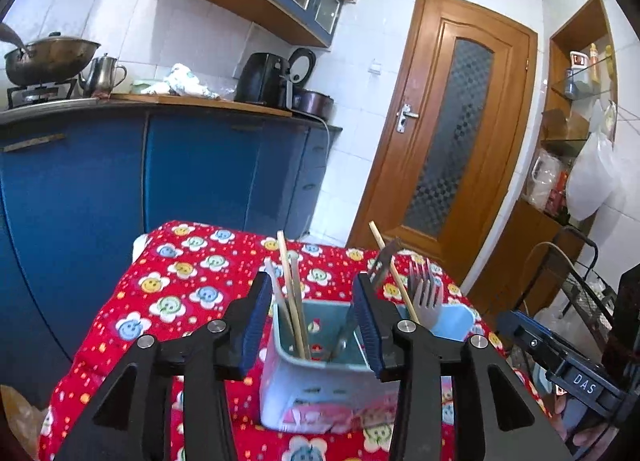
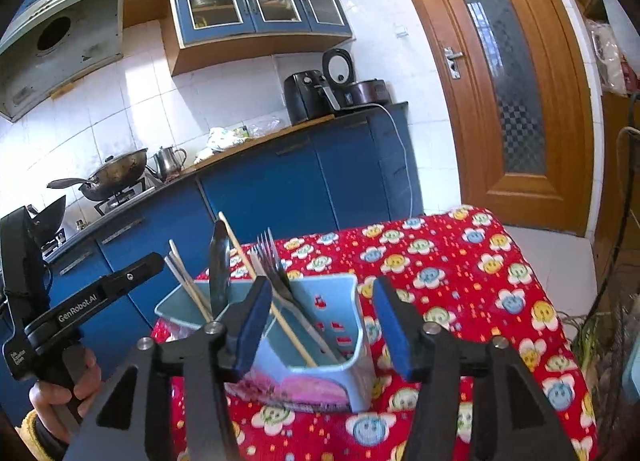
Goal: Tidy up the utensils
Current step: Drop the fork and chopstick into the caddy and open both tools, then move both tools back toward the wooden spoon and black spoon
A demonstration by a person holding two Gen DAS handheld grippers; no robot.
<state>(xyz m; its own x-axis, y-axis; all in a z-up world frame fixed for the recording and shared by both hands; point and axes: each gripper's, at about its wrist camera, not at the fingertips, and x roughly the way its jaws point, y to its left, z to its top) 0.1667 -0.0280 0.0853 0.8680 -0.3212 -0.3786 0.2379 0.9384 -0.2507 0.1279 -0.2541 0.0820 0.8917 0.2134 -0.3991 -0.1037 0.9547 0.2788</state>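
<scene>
We have both claws hovering just short of the utensil caddy [image 1: 320, 381], a light blue plastic holder with two compartments that stands on the bench [image 1: 168, 301], which is covered by a red flowered cloth. The left claw [image 1: 310, 325] stands wide open and empty, its blue pads either side of the near compartment. The right claw [image 2: 324, 325] is likewise wide open and holds nothing; it faces the caddy's other compartment from about 5 o'clock of it.

In the left view, the nearer compartment holds a pair of chopsticks [image 1: 292, 293] leaning toward 11 o'clock and a dark utensil [image 1: 384, 261] tilted toward 1 o'clock. The farther compartment holds forks [image 1: 426, 289] and a single chopstick [image 1: 390, 265]. We see no utensils lying loose on the cloth, so we judge the sorting nearly done.

The chopsticks look thin, light, stiff and smooth; we would pinch them at mid-shaft, above the rim, squarely across the pads so that they do not roll or pivot. The forks are metal, heavier and slick, best taken by the neck below the tines. The caddy itself looks light and may tip if a utensil drags against its wall.
</scene>
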